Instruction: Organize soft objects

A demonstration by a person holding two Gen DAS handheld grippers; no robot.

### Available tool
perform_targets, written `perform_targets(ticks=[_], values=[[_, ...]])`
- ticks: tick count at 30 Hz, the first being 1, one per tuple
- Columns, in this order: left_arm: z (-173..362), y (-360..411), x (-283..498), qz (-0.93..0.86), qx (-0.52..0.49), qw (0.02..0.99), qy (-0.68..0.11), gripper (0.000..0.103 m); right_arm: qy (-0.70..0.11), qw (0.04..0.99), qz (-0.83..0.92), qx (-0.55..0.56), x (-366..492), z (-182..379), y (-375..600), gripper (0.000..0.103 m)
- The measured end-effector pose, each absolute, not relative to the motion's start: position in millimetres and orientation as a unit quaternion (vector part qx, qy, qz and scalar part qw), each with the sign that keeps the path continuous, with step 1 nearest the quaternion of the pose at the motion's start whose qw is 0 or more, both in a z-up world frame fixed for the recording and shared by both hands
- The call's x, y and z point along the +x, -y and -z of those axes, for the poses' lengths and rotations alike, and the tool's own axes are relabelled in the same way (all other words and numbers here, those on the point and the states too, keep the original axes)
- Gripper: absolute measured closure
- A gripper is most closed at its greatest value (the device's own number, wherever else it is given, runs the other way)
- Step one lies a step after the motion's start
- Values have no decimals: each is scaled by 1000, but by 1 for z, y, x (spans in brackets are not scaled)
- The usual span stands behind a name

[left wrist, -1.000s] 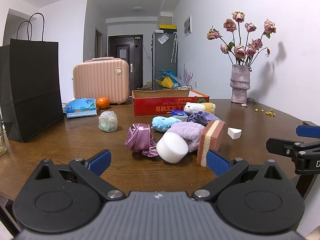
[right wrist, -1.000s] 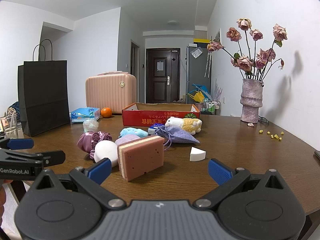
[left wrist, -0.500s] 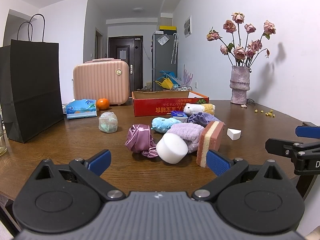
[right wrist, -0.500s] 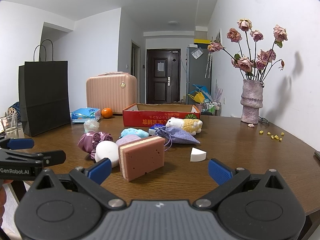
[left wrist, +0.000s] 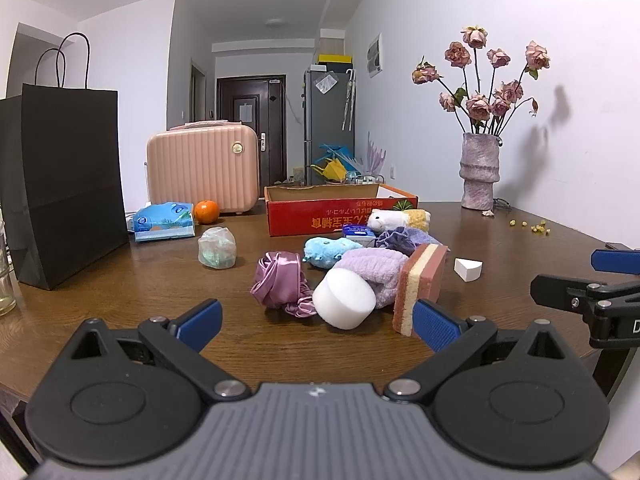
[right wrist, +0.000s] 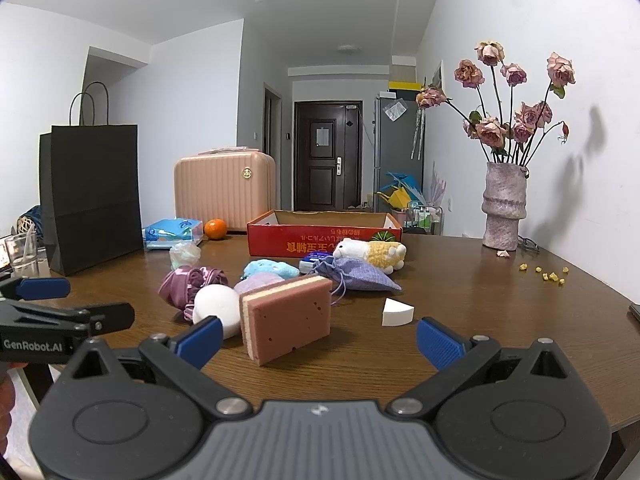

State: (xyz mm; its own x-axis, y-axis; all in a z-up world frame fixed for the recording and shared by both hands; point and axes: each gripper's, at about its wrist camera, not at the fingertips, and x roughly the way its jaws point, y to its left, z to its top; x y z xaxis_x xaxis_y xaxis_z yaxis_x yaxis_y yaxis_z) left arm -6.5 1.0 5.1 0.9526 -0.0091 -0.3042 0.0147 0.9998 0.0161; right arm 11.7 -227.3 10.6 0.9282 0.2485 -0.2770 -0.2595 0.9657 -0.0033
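Note:
A pile of soft things lies mid-table: a pink satin scrunchie (left wrist: 278,282), a white round sponge (left wrist: 345,298), a lilac fluffy cloth (left wrist: 374,268), a pink-and-yellow sponge block (right wrist: 288,318), a blue plush (left wrist: 330,250), a purple pouch (right wrist: 358,276), a white-and-yellow plush sheep (right wrist: 370,252) and a white wedge sponge (right wrist: 396,312). Behind them stands an open red cardboard box (right wrist: 324,238). My left gripper (left wrist: 316,326) is open, just short of the pile. My right gripper (right wrist: 318,338) is open too, with the sponge block in front of it.
A black paper bag (left wrist: 60,184), a pink suitcase (left wrist: 202,170), a tissue pack (left wrist: 164,222), an orange (left wrist: 206,211) and a bagged bundle (left wrist: 217,248) stand at the left. A vase of dried roses (right wrist: 504,204) is at the back right. A glass (right wrist: 22,252) sits far left.
Both views have crept slightly forward toward the pile. Nothing on the table has moved and both grippers stay open.

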Motion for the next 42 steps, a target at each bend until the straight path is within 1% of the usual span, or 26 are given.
perform_targets(ticks=[27,42], values=[[-4,-3,-6,6,10,988,-151,0,-139,982,-130,-20,12,-10,227,0],[2,-8,5,5,5,987,-158,0,-155,978,-137,-26,28,-9,220,0]])
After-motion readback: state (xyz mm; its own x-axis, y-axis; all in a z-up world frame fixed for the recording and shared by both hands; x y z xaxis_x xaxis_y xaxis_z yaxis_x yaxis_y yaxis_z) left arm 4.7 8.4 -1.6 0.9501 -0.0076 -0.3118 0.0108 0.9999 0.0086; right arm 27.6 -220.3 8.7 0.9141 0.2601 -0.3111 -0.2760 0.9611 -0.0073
